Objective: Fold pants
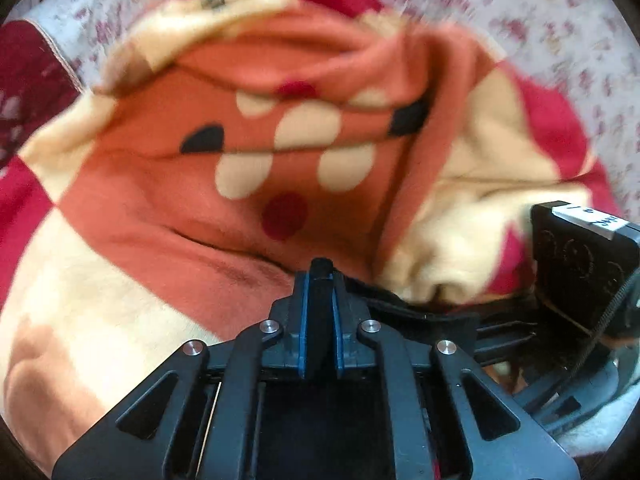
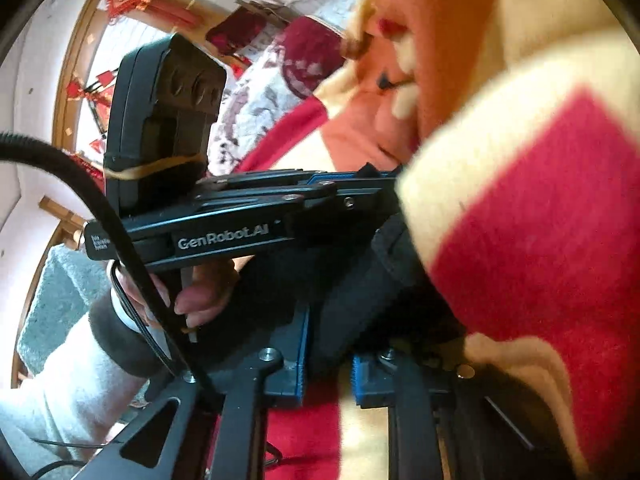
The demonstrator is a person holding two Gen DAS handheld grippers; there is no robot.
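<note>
The pants (image 1: pixel 248 184) are fleecy, in orange, cream and red patches with cream, red and black spots. They hang bunched in the air over a floral bedspread (image 1: pixel 540 20). My left gripper (image 1: pixel 321 276) is shut on a black band at the pants' edge (image 1: pixel 320 304). The right gripper's body (image 1: pixel 580 264) shows at the right, close beside it. In the right wrist view the pants (image 2: pixel 540 208) fill the right side. My right gripper (image 2: pixel 326 360) is shut on dark cloth of the pants (image 2: pixel 360 300). The left gripper (image 2: pixel 224 236) lies across just ahead, in a hand.
The floral bedspread also shows in the right wrist view (image 2: pixel 256 108), with dark red cushions (image 2: pixel 308 56) on it. A dark red cushion (image 1: pixel 28 76) lies at the left. A window with red hanging ornaments (image 2: pixel 128 0) is behind. A black cable (image 2: pixel 100 208) crosses the right wrist view.
</note>
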